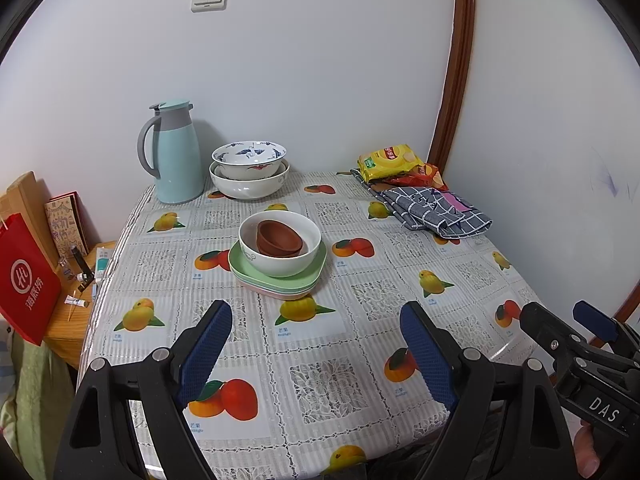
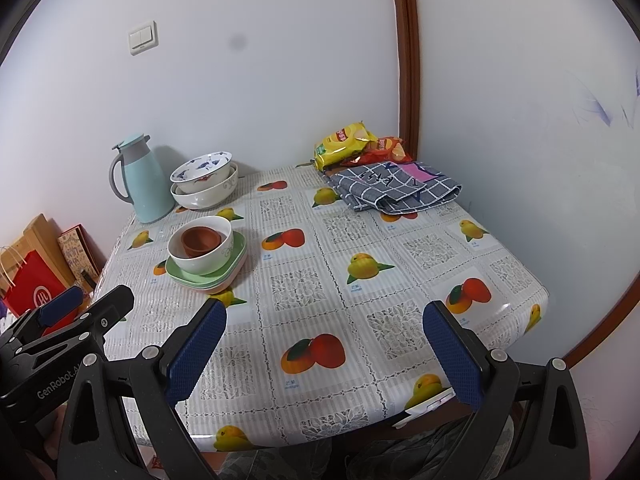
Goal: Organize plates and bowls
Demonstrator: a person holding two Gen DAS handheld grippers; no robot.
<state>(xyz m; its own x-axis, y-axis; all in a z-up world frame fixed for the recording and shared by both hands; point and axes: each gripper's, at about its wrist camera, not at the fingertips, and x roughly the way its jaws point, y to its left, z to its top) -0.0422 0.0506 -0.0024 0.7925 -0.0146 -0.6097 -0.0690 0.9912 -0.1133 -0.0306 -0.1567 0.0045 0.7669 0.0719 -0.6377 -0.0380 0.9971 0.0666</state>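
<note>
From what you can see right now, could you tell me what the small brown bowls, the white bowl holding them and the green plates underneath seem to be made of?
Small brown bowls: probably unglazed clay; matte, no shine.
White bowl: likely glazed ceramic; smooth, glossy, with a faint grey pattern.
Green plates: possibly plastic or melamine; thin, flat pastel, dull sheen.

Two claw-mounted views, angled down from the near edge, sharing the table (image 1: 360, 360).

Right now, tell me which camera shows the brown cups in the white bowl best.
Left wrist view: the brown cups sit near centre, larger, nested inside the white bowl. The right wrist view shows them smaller, off left.
</note>
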